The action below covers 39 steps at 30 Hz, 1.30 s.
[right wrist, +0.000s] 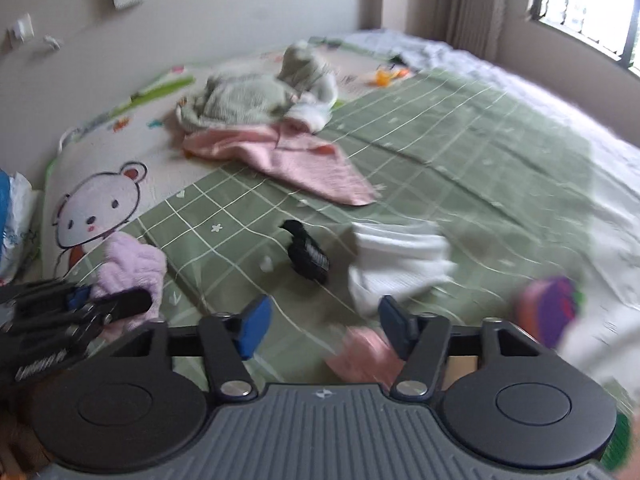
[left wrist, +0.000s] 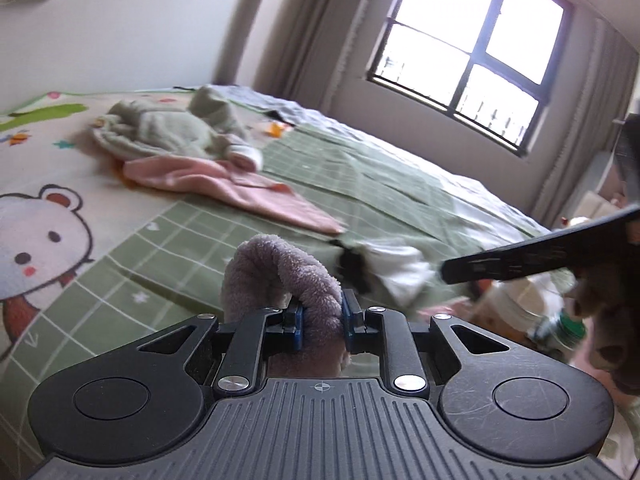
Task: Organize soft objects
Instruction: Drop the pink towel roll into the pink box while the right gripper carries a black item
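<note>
While left gripper [left wrist: 322,314] is clamped on the fuzzy purple cloth [left wrist: 276,272], right gripper [right wrist: 322,326] is spread and empty, white cloth [right wrist: 400,264] just ahead on the bed [right wrist: 480,160], nearer right.

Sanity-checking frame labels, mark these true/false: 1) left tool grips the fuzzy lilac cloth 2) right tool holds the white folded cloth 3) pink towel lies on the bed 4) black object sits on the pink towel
1) Left tool grips the fuzzy lilac cloth: true.
2) Right tool holds the white folded cloth: false, it is open and empty.
3) Pink towel lies on the green checked bed cover: true.
4) Small black object sits on the towel: false, it lies apart on the cover.
</note>
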Motion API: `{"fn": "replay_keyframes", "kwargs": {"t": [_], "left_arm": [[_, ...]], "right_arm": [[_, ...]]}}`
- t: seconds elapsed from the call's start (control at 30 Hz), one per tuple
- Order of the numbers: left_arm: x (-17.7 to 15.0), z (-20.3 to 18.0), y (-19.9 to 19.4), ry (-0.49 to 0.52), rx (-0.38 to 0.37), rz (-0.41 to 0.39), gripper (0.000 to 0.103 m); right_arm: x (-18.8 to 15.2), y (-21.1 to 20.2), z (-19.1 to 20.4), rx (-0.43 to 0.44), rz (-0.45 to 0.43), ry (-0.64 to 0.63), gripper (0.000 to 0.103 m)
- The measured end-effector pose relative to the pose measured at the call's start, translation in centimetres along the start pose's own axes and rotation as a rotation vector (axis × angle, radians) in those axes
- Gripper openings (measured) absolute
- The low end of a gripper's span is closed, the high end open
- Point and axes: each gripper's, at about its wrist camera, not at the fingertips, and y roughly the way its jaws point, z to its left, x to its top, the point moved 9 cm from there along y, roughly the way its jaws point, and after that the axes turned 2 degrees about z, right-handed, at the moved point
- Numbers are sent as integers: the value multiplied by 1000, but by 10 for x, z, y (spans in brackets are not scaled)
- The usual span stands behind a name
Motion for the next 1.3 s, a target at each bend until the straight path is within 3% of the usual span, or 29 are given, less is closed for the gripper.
{"fn": "replay_keyframes", "kwargs": {"t": [0.13, 0.27, 0.37, 0.53, 0.7, 0.87, 1.0, 1.17, 1.3], "left_arm": [[-3, 13, 20, -5, 6, 26, 21], [-10, 13, 34, 8, -6, 49, 21], [-11, 11, 39, 16, -10, 54, 21], [-8, -3, 40, 40, -10, 57, 21], [5, -41, 29, 75, -33, 35, 21], [16, -125, 17, 182, -103, 23, 21], [14, -210, 16, 295, -192, 31, 21], [-2, -329, 27, 405, -342, 67, 21], [-23, -421, 39, 444, -506, 138, 21]], "right_arm": [[13, 55, 5, 4, 71, 49, 55], [20, 94, 5, -49, 108, 42, 55], [21, 105, 6, -66, 130, 21, 30], [29, 61, 5, -28, 55, 14, 30], [29, -36, -16, 15, -66, 21, 30], [4, -134, -73, -33, -170, 71, 30], [-38, -193, -136, -115, -224, 124, 30], [-103, -254, -235, -239, -276, 259, 30], [-160, -291, -314, -327, -293, 382, 30]]}}
